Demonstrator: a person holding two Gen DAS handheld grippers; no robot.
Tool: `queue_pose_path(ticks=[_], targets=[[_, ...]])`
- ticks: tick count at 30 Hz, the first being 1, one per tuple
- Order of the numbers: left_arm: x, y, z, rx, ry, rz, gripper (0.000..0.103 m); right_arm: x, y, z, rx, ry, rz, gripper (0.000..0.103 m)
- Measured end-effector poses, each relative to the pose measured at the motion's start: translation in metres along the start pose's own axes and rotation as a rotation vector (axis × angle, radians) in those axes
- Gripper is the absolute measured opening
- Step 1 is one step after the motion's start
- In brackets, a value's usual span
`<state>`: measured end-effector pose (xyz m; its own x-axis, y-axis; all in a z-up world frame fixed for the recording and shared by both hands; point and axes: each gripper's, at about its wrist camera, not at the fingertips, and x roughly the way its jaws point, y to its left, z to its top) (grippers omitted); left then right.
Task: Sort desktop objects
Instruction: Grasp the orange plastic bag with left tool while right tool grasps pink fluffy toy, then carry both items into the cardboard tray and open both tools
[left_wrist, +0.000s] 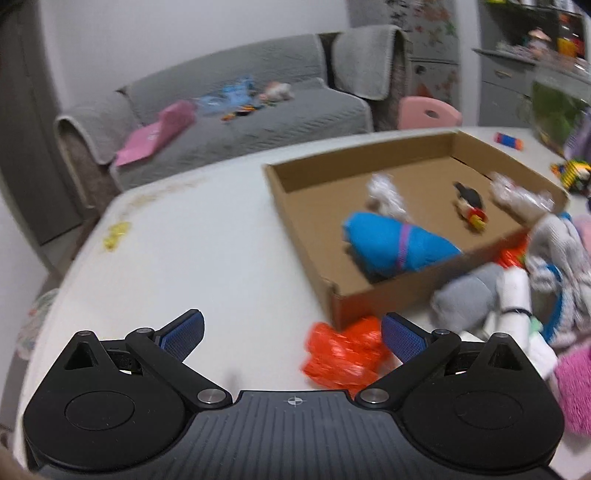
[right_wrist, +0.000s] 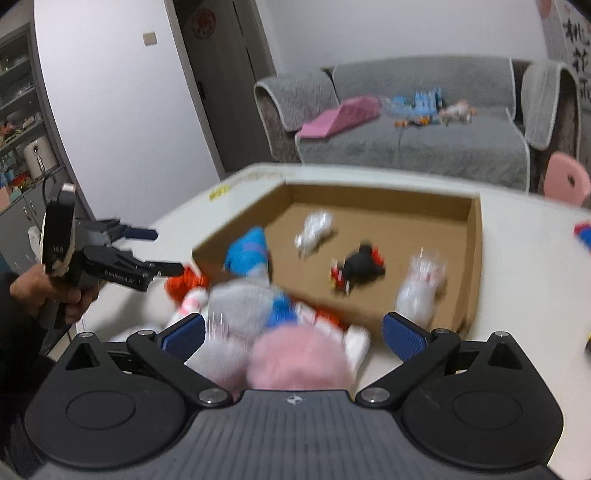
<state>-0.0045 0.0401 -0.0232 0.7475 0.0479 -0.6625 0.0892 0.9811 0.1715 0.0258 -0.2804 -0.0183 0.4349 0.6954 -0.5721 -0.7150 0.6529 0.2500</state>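
Observation:
A shallow cardboard box (left_wrist: 303, 206) (right_wrist: 476, 236) sits on the white table. In it lie a blue cloth roll (left_wrist: 391, 243) (right_wrist: 247, 254), a black toy figure (left_wrist: 471, 201) (right_wrist: 360, 266) and two clear wrapped items (left_wrist: 384, 194) (left_wrist: 517, 195). My left gripper (left_wrist: 291, 336) is open and empty above the table, with an orange plastic bag (left_wrist: 343, 354) by its right finger; it also shows in the right wrist view (right_wrist: 164, 249). My right gripper (right_wrist: 293, 338) is open over a pile of soft toys, a pink fluffy one (right_wrist: 299, 362) between its fingers.
A grey plush (left_wrist: 469, 299) and white socks (left_wrist: 554, 240) lie right of the box. Small toys (left_wrist: 509, 140) lie at the table's far right. A yellow scrap (left_wrist: 116, 232) lies near the left edge. A grey sofa (left_wrist: 258, 110) and a pink chair (left_wrist: 428, 112) stand behind.

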Motion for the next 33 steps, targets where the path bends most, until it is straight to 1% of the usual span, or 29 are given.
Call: queue_pose_path(ticks=[2, 6, 7, 8, 9, 10, 11, 12, 13, 14, 15, 16, 17, 20, 24, 27, 29, 33], targets=[[0.009, -0.004, -0.002, 0.014, 0.017, -0.008, 0.103, 0.006, -0.001, -0.008, 0.005, 0.026, 0.002, 0.102], [0.02, -0.003, -0.012, 0.015, 0.045, -0.03, 0.103, 0.023, -0.007, -0.01, 0.03, 0.065, 0.0, 0.102], [0.022, -0.003, -0.014, 0.018, 0.053, -0.023, 0.103, 0.028, -0.008, -0.01, 0.036, 0.073, -0.005, 0.102], [0.026, -0.004, -0.017, 0.028, 0.067, -0.011, 0.103, 0.033, -0.009, -0.009, 0.047, 0.077, -0.001, 0.099], [0.026, -0.002, -0.019, 0.023, 0.06, -0.011, 0.103, 0.035, -0.011, -0.01, 0.061, 0.073, 0.004, 0.097], [0.027, 0.0, -0.02, 0.009, 0.065, -0.018, 0.103, 0.033, -0.012, -0.011, 0.073, 0.074, 0.013, 0.082], [0.027, 0.003, -0.02, -0.01, 0.069, -0.028, 0.103, 0.032, -0.012, -0.009, 0.079, 0.082, 0.025, 0.057], [0.028, 0.005, -0.021, -0.022, 0.073, -0.035, 0.103, 0.029, -0.01, -0.007, 0.074, 0.089, 0.034, 0.045], [0.027, 0.008, -0.022, -0.037, 0.078, -0.05, 0.101, 0.025, -0.008, -0.008, 0.057, 0.089, 0.021, 0.035], [0.027, 0.009, -0.022, -0.048, 0.079, -0.067, 0.095, 0.021, -0.006, -0.008, 0.046, 0.086, 0.014, 0.033], [0.026, 0.011, -0.022, -0.062, 0.077, -0.088, 0.089, 0.017, -0.006, -0.008, 0.045, 0.079, 0.023, 0.032], [0.024, 0.014, -0.022, -0.085, 0.073, -0.107, 0.071, 0.013, -0.007, -0.009, 0.045, 0.072, 0.029, 0.032], [0.022, 0.017, -0.021, -0.105, 0.072, -0.122, 0.062, 0.01, -0.007, -0.009, 0.043, 0.062, 0.029, 0.031], [0.019, 0.017, -0.02, -0.098, 0.071, -0.091, 0.061, 0.002, -0.012, -0.006, 0.059, 0.023, 0.05, 0.031], [0.012, 0.016, -0.017, -0.09, 0.057, -0.105, 0.061, -0.006, -0.021, -0.001, 0.089, -0.015, 0.05, 0.03], [-0.002, 0.016, -0.009, -0.09, 0.007, -0.113, 0.061, -0.011, -0.03, 0.002, 0.126, -0.048, 0.059, 0.03], [-0.009, 0.019, -0.004, -0.101, -0.026, -0.105, 0.061, -0.017, -0.037, 0.005, 0.156, -0.082, 0.074, 0.03], [-0.023, 0.032, 0.003, -0.163, -0.095, -0.068, 0.061, -0.032, -0.05, 0.01, 0.225, -0.172, 0.087, 0.03]])
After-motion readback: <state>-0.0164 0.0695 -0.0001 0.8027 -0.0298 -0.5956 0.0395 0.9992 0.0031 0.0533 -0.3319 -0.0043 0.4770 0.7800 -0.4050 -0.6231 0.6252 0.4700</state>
